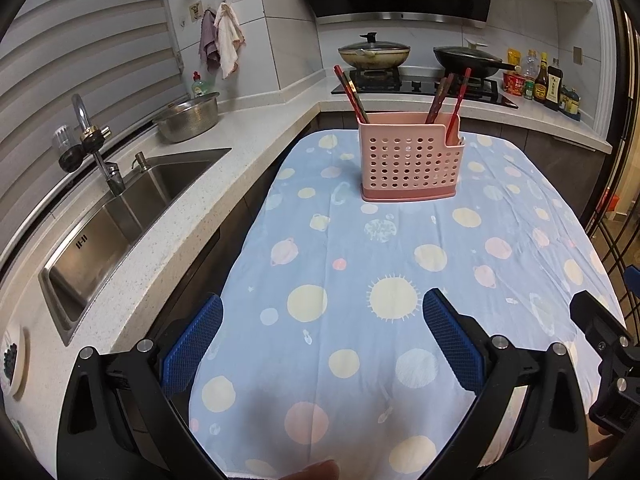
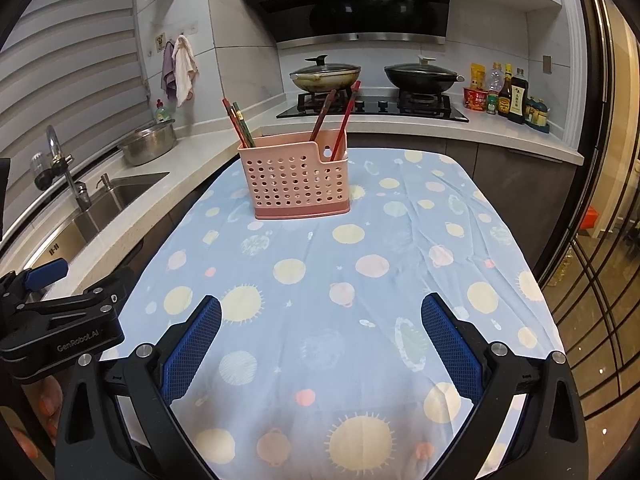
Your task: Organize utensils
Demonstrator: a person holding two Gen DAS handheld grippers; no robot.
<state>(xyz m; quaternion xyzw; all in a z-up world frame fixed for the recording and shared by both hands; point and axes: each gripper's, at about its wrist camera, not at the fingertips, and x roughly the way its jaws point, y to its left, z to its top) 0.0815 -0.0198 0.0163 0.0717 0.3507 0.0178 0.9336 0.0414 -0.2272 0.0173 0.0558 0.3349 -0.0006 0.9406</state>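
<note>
A pink perforated utensil holder (image 1: pixel 411 160) stands upright at the far end of the blue planet-print tablecloth (image 1: pixel 360 264); it also shows in the right wrist view (image 2: pixel 296 178). Dark red chopsticks (image 1: pixel 352 94) lean in its left part, and more chopsticks (image 1: pixel 440 98) and a red-handled utensil (image 1: pixel 460 100) stand in its right part. My left gripper (image 1: pixel 322 306) is open and empty above the near end of the table. My right gripper (image 2: pixel 320 308) is open and empty too, beside the left one. Both are well short of the holder.
A steel sink (image 1: pixel 120 216) with a faucet (image 1: pixel 92 136) and a metal colander (image 1: pixel 188 118) lie along the counter on the left. A stove with two lidded pans (image 1: pixel 374 54) stands behind the table. Sauce bottles (image 1: pixel 544 80) stand at the back right.
</note>
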